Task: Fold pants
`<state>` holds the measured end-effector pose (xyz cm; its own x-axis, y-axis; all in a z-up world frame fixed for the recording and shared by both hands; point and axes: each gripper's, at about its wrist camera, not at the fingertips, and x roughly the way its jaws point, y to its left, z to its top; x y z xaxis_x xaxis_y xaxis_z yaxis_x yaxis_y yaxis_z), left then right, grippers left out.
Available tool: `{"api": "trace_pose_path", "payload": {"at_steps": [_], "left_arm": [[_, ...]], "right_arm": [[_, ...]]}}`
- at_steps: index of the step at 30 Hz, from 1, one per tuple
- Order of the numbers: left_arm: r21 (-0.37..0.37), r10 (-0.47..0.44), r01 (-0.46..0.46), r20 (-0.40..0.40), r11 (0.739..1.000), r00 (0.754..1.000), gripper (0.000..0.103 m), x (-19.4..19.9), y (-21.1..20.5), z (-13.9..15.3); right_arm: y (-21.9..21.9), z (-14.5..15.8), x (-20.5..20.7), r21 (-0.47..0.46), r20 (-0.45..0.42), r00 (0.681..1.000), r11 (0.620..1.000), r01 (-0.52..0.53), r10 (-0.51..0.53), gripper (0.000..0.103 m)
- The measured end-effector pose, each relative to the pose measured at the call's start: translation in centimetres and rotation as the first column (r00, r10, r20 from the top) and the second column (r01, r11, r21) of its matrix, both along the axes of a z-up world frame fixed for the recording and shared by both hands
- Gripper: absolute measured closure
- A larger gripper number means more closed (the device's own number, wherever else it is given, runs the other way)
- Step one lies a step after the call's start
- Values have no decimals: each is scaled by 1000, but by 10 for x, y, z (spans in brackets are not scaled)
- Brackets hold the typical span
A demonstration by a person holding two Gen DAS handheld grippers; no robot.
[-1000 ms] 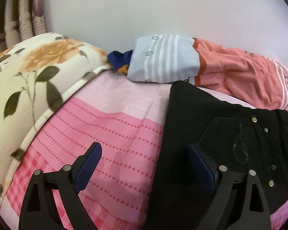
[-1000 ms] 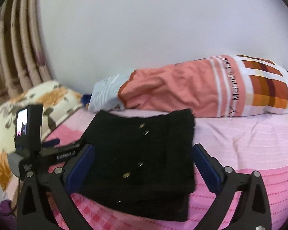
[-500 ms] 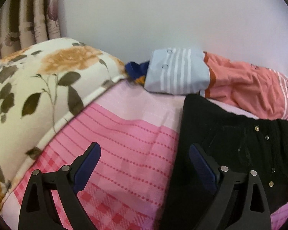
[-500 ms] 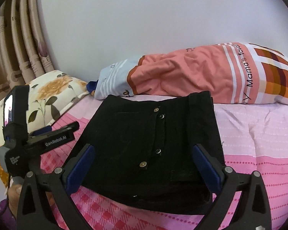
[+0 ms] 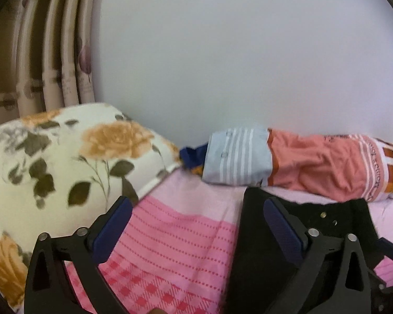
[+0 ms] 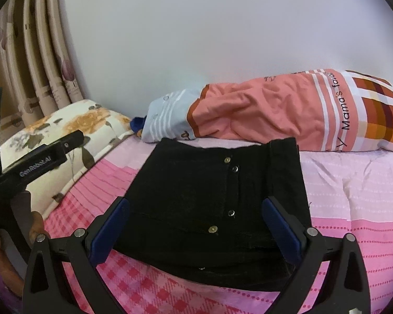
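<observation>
Bedding is filling both views: pink bedspread [image 6: 353,191] is spreading across the lower half, with a floral pillow [image 5: 65,162] sitting at 9 o'clock and a salmon bolster [image 6: 275,115] lying along the wall at 1 o'clock.

Black pants [image 6: 217,198] are resting folded into a compact rectangle at the centre of the right wrist view, snaps showing (a lower layer is peeking out along the near edge, so the stack isn't perfectly flush).

Right gripper [image 6: 195,229] is hovering w/ jaws standing wide, pants framed between the blue pads but nothing gripped. Left gripper [image 5: 196,227] is sitting off to the pants' left edge; its jaws have just been opening and are standing wide, nothing between them but bedspread, w/ the pants showing behind its right finger at 4 o'clock.

Fold is looking done or nearly so, in my judgement. Risks from here: a finger dragging across the soft cloth could be pulling the top layer askew, and the bedspread underneath is giving little resistance, so any nudge could be sliding the whole stack or undoing the uneven near edge.
</observation>
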<state>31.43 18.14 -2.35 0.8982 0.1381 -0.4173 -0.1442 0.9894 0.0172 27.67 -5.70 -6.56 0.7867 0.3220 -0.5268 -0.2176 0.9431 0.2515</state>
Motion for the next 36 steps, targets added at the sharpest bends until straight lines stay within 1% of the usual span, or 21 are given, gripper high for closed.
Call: {"api": "trace_pose_path", "payload": {"at_steps": [4, 6, 8, 9, 11, 12, 14, 16, 17, 25, 31, 35, 36], "left_arm": [[-98, -42, 43, 16, 994, 999, 0, -8, 6, 17], [-118, -29, 32, 22, 992, 999, 0, -11, 7, 22], [-91, 33, -31, 21, 995, 999, 0, -15, 6, 26], [-65, 71, -69, 25, 996, 997, 0, -19, 5, 28], [-28, 96, -96, 10, 995, 995, 0, -21, 4, 29], [-39, 85, -85, -9, 996, 996, 0, -20, 7, 28], [-91, 57, -61, -42, 994, 997, 0, -21, 16, 26], [-134, 55, -63, -63, 989, 996, 0, -22, 27, 24], [-136, 67, -75, -67, 988, 996, 0, -22, 31, 22], [-105, 146, -156, -99, 982, 984, 0, -29, 54, 9], [-129, 181, -196, -119, 972, 976, 0, -34, 80, -1], [-101, 243, -257, -131, 961, 961, 0, -35, 100, -11], [-76, 277, -288, -128, 955, 952, 0, -35, 104, -15]], "right_arm": [[2, 14, -4, 8, 29, 1000, 1000, -5, 5, 3], [4, 21, -6, 7, 43, 999, 1000, -12, 12, 3], [7, 27, -8, 9, 51, 999, 1000, -20, 20, 2], [9, 30, -9, 8, 55, 998, 1000, -22, 22, 2], [11, 33, -11, 11, 60, 998, 1000, -25, 25, 2], [12, 34, -12, 13, 62, 998, 1000, -27, 26, 2], [15, 36, -14, 13, 63, 998, 999, -31, 30, 2], [19, 38, -15, 12, 62, 997, 999, -38, 38, 2], [21, 39, -15, 12, 61, 997, 999, -42, 42, 2], [46, 41, -15, -1, 58, 994, 996, -94, 94, 1], [80, 38, -5, -18, 45, 985, 986, -164, 165, 1], [109, 31, 8, -26, 23, 974, 974, -225, 226, 0], [118, 30, 12, -31, 17, 970, 970, -241, 242, 0]]}}
